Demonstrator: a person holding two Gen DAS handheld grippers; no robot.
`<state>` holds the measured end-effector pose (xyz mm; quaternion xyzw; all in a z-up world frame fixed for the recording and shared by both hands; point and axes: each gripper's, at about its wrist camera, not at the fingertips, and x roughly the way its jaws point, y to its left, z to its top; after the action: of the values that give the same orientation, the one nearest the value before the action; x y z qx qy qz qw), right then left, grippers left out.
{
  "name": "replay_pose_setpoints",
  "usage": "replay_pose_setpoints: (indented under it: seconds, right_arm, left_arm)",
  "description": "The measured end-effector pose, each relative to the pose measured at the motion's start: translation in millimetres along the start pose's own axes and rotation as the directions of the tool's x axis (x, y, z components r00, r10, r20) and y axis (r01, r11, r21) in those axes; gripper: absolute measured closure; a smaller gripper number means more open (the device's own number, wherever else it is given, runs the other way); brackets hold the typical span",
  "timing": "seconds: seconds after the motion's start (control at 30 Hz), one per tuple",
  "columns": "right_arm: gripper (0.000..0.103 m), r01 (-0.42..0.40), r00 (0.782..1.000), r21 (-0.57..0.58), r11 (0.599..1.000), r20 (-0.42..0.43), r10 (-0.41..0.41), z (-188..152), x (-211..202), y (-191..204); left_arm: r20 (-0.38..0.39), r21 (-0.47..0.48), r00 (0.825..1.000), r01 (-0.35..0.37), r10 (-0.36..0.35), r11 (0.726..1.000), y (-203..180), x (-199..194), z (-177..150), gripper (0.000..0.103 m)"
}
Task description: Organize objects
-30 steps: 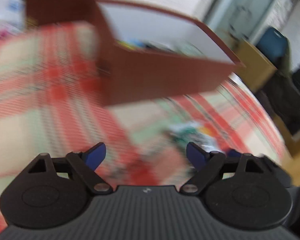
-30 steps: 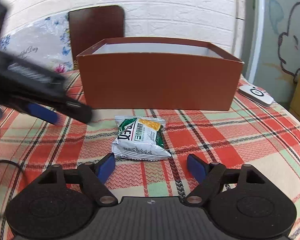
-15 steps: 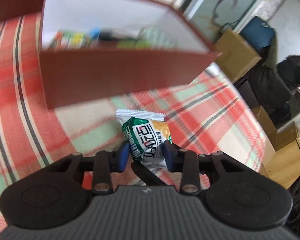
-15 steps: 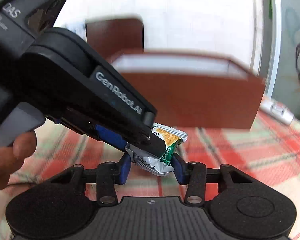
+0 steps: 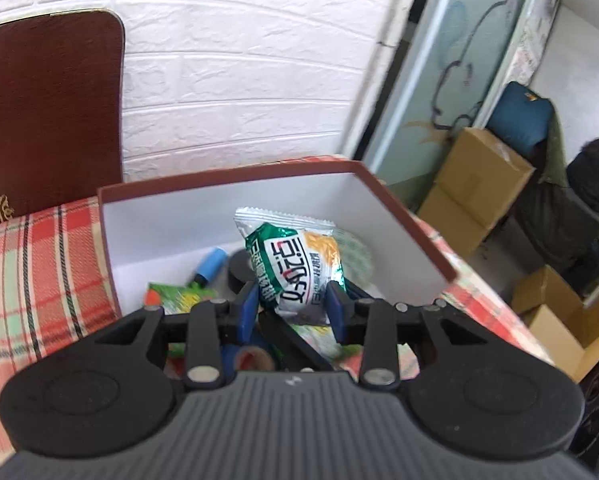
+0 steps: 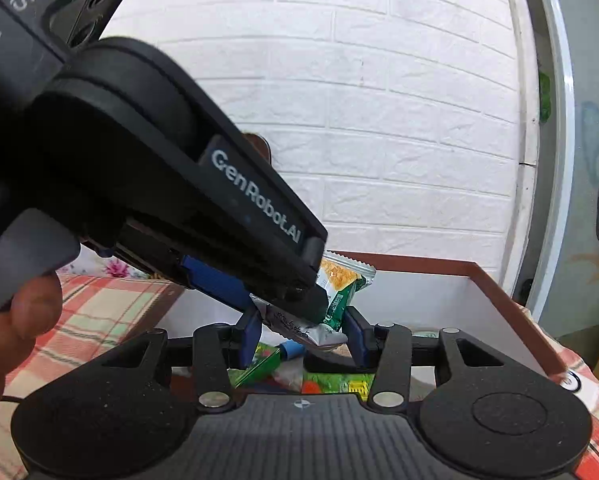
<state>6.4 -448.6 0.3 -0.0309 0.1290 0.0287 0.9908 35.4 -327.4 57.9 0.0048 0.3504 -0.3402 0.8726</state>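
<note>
A green and white snack packet [image 5: 293, 258] is held above the open brown box [image 5: 403, 216]. My left gripper [image 5: 293, 308] is shut on its lower end. My right gripper [image 6: 301, 332] is shut on the same packet [image 6: 339, 292] from the other side. The left gripper's black body crosses the right wrist view and hides much of the packet. Inside the box lie a blue marker [image 5: 209, 266], a black tape roll [image 5: 239, 270] and colourful packets [image 5: 179, 298].
The box [image 6: 499, 300] stands on a red, green and cream checked tablecloth [image 5: 39, 280]. A dark brown chair back [image 5: 51, 128] stands behind it against a white brick wall. Cardboard boxes [image 5: 479, 192] sit on the floor at the right.
Both grippers closed on the packet on the cloth in front of the box, then lifted it together up over the open box.
</note>
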Motion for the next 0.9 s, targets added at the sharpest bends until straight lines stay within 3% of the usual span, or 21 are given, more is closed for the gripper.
replay_pose_setpoints:
  seconds: [0.07,0.17,0.27,0.37,0.5,0.57,0.63,0.9]
  right_arm:
    - [0.052,0.014,1.000,-0.010,1.000,-0.010,-0.014,-3.8,19.1,0.5]
    - [0.046,0.031,0.999,0.008,0.999,-0.040,-0.030,-8.9,34.8,-1.6]
    - [0.042,0.023,0.999,0.031,0.999,-0.035,-0.022,-9.5,23.5,-4.4]
    - [0.038,0.029,0.999,0.033,0.999,-0.020,-0.028,-11.9,1.8,-3.7]
    - [0.036,0.031,1.000,0.092,0.995,0.001,-0.031,-16.4,-37.2,-4.3]
    - [0.033,0.031,0.999,0.114,0.993,0.009,-0.032,-17.7,-54.0,-6.6]
    - [0.032,0.039,0.999,0.129,0.991,0.005,-0.040,-23.2,-73.5,-8.4]
    - [0.031,0.019,0.998,0.220,0.975,-0.061,-0.006,-38.7,-100.5,-12.9]
  left_arm:
    - [-0.004,0.017,0.999,-0.040,0.040,0.999,4.3,13.5,4.6,0.063]
    - [-0.014,0.047,0.982,-0.185,0.186,0.982,7.5,30.9,5.4,0.063]
    - [-0.009,0.024,0.974,-0.227,0.227,0.974,15.2,25.5,2.1,0.049]
    - [0.015,0.039,0.955,-0.295,0.295,0.955,16.2,14.5,-0.8,0.047]
    - [0.046,0.062,0.955,-0.295,0.292,0.954,13.1,-8.0,-9.6,0.046]
    - [0.079,0.086,0.932,-0.359,0.353,0.929,5.0,-19.7,-17.5,0.037]
    - [0.104,0.103,0.926,-0.373,0.363,0.922,-0.6,-32.9,-26.0,0.034]
    - [0.112,0.070,0.914,-0.398,0.389,0.915,-2.9,-70.7,-55.7,0.024]
